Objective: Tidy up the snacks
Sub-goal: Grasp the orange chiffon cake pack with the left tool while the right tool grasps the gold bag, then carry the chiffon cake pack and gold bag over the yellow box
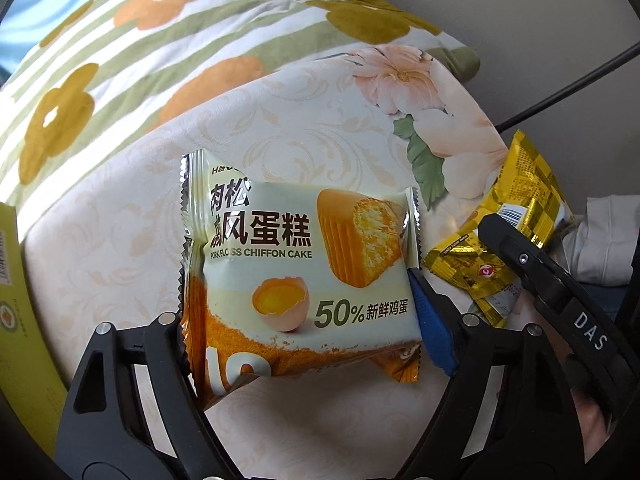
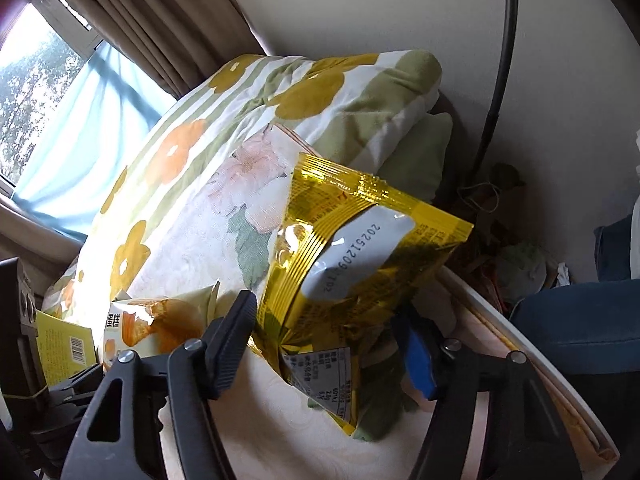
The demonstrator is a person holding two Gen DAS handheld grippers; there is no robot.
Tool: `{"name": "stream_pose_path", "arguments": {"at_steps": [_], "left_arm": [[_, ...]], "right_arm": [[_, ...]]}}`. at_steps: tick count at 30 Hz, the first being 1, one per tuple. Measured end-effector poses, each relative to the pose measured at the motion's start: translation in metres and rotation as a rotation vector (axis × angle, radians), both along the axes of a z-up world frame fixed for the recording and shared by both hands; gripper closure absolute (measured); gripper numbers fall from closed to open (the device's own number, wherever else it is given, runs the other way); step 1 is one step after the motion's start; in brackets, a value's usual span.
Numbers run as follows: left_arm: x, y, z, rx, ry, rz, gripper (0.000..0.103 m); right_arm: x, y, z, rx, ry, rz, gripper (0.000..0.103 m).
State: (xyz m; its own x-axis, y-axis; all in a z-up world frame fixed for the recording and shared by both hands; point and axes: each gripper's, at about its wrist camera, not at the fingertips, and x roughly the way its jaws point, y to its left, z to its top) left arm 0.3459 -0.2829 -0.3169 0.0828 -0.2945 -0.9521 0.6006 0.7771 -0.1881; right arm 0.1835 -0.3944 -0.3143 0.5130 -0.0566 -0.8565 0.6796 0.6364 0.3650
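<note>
Left gripper (image 1: 298,280) looks clamped on your cake packet (image 1: 296,268), its length running across the jaws. Right gripper (image 2: 332,344) pinches the gold packet (image 2: 360,264), right beside it near the bed (image 1: 120,216) edge.

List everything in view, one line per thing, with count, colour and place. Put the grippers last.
chiffon cake packet: 1, pale green and orange, lying flat on the cream floral sheet, between the left gripper's fingers.
gold snack packet: 1, shiny gold with a white date patch, tilted up off the sheet between the right gripper's fingers.
yellow-green box: 1, at the left edge of the left wrist view, only partly seen.
cream floral sheet: 1, cream with pink flowers, under both packets.
striped quilt: 1, white and green stripes with orange and mustard flowers, heaped behind the sheet.
curtains: brown, beside the window, far left.
left gripper: 1, black, fingers against the cake packet's side edges.
right gripper: 1, black, closed on the gold packet.
</note>
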Motion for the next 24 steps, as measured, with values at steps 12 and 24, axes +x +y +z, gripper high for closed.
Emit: {"name": "stream_pose_path", "arguments": {"at_steps": [12,24], "left_arm": [[-0.012,0.007,0.020,-0.024,-0.030,0.013,0.029],[-0.028,0.054,0.136,-0.174,-0.212,0.147,0.029]], "right_arm": [[-0.004,0.001,0.015,-0.023,-0.051,0.060,0.049],[-0.012,0.010,0.109,-0.164,-0.172,0.245,0.049]]}}
